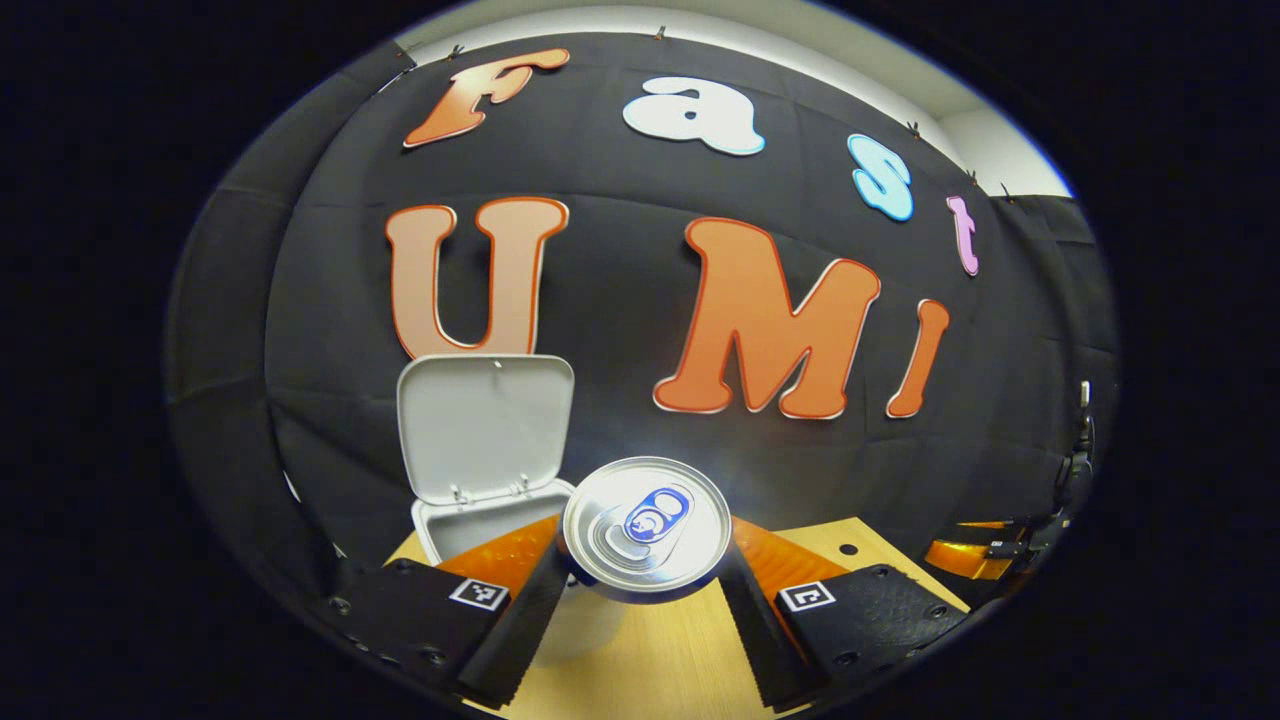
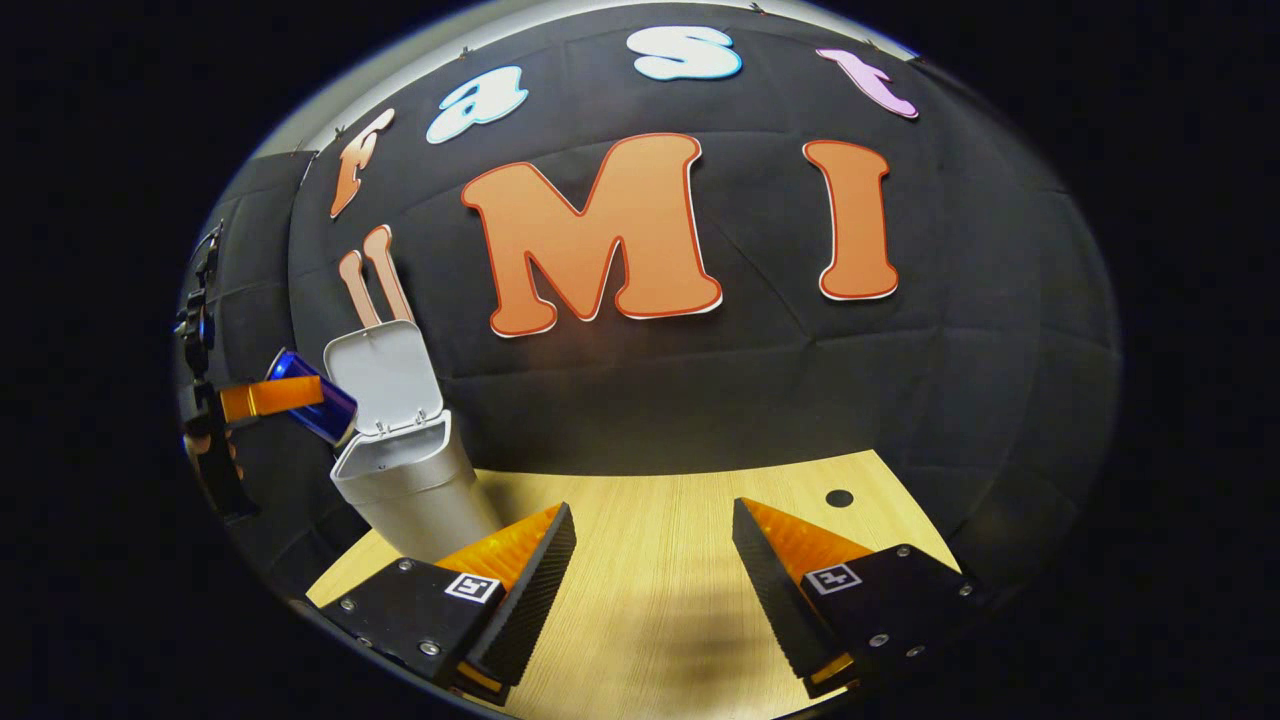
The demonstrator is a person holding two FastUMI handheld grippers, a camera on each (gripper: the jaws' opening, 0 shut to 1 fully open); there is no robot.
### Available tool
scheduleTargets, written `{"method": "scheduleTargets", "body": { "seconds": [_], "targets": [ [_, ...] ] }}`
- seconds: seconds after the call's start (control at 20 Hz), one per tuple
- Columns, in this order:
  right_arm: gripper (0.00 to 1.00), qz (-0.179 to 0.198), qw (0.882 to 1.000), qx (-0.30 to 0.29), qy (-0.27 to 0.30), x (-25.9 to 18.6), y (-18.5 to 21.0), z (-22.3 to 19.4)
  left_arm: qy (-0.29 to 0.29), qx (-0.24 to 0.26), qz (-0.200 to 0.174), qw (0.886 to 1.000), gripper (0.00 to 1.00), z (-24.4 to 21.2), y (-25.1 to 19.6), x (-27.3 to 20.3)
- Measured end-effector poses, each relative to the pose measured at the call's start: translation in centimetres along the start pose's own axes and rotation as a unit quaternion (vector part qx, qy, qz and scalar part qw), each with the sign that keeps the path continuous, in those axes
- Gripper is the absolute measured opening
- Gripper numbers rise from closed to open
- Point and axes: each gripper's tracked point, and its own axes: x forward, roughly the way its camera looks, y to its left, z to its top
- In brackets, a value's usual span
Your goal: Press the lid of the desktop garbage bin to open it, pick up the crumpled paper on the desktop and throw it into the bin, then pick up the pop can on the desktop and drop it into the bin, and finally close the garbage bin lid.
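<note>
The main risk, as I judge it, is a missed drop. The left gripper [image 1: 647,560] is clamped on the pop can [image 1: 647,523], both fingers pressed to its sides, and in the right gripper view the can [image 2: 318,403] hangs lifted off the table just beside the raised lid [image 2: 385,373] of the desktop garbage bin [image 2: 415,487], not clearly over the opening. Let go from there and it could strike the rim or the lid, bounce onto the table, or tip the light bin over. A knock against the upright lid could also swing it shut too soon.

The right gripper [image 2: 652,560] has its fingers spread apart, holding nothing, low over the table well to the side of the bin. The crumpled paper I cannot see on the table; whether it lies inside the bin I cannot tell.

Behind the bin hangs the booth's black cloth wall [image 2: 760,380]. The bin stands on a pale wood-grain table [image 2: 650,610]; away from the bin, near the table's back edge, is a small round dark hole [image 2: 839,497].
</note>
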Motion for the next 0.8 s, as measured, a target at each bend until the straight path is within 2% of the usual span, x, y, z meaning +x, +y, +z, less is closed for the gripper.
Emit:
{"method": "scheduleTargets", "body": {
  "seconds": [0.2, 0.35, 0.55, 0.7, 0.8],
  "targets": [
    [0.95, -0.006, 1.0, 0.003, -0.006, -0.1, -0.3, 0.5, -0.013, 0.019, 0.023, 0.999, 0.82, 2.2, 3.1, 1.7],
    [0.95, -0.013, 1.0, 0.003, -0.005, -0.3, -0.8, 0.3, -0.007, 0.043, 0.038, 0.998, 0.82, 1.8, 4.8, 3.6],
    [0.95, -0.025, 1.0, 0.001, 0.0, -0.6, -1.3, 0.0, 0.051, 0.036, 0.054, 0.997, 0.82, -2.9, 7.5, 7.7],
    [0.95, -0.036, 0.999, 0.001, 0.0, -0.9, -1.9, 0.1, 0.097, 0.0, 0.05, 0.994, 0.83, -6.6, 8.1, 9.3],
    [0.95, -0.042, 0.999, 0.003, 0.004, -0.9, -2.3, -0.2, 0.103, -0.003, 0.053, 0.993, 0.84, -7.7, 8.6, 9.7]
  ]
}}
